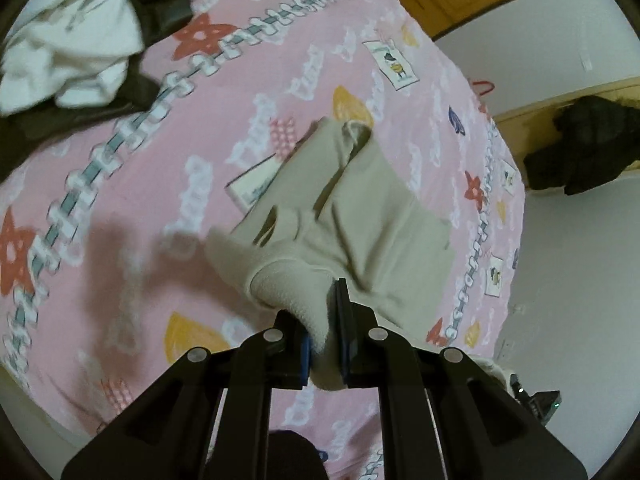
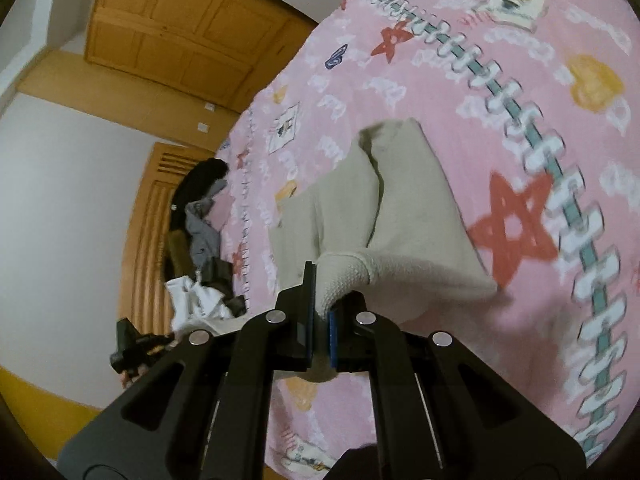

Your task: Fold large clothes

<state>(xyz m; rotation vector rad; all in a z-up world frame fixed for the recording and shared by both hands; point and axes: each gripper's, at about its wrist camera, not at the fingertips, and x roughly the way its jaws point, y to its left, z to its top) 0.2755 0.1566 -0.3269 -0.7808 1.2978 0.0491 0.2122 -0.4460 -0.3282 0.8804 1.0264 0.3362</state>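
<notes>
Beige garment point(image 1: 360, 200), knitted, with a ribbed hem band: held lifted above a pink bedspread point(image 1: 160, 200) by two grippers, its far end hanging down toward the cloth; whether that end touches the spread cannot be told. Left gripper point(image 1: 324, 344): black frame, blue pads, fingers clamped on a bunched fold of the ribbed band, which is pinched between the pads and protrudes below them. Right gripper point(image 2: 320, 332): same build, fingers pressed nearly together on another fold of the band, a rounded roll of ribbing bulging above the pads. Garment body, as seen in both wrist views: draped away from the jaws in long folds, with a deep crease running down its middle and one corner flaring out sideways. Bedspread: pink, printed with red stars point(image 2: 512, 228), yellow shapes, white lettering, small picture squares and a teal chain-like stripe point(image 1: 100, 164) crossing it diagonally. Pile of other clothes point(image 1: 80, 40): white and dark pieces heaped at the far edge of the spread, well apart from the held garment; the same pile is shown in the right wrist view, with grey pieces among it. Dark item point(image 1: 584, 144): lying on a wooden ledge beside the bed, against a white wall point(image 1: 560, 240). Wooden panelled door point(image 2: 180, 36): seen beyond the bed in the right wrist view. Both views are slightly blurred.
</notes>
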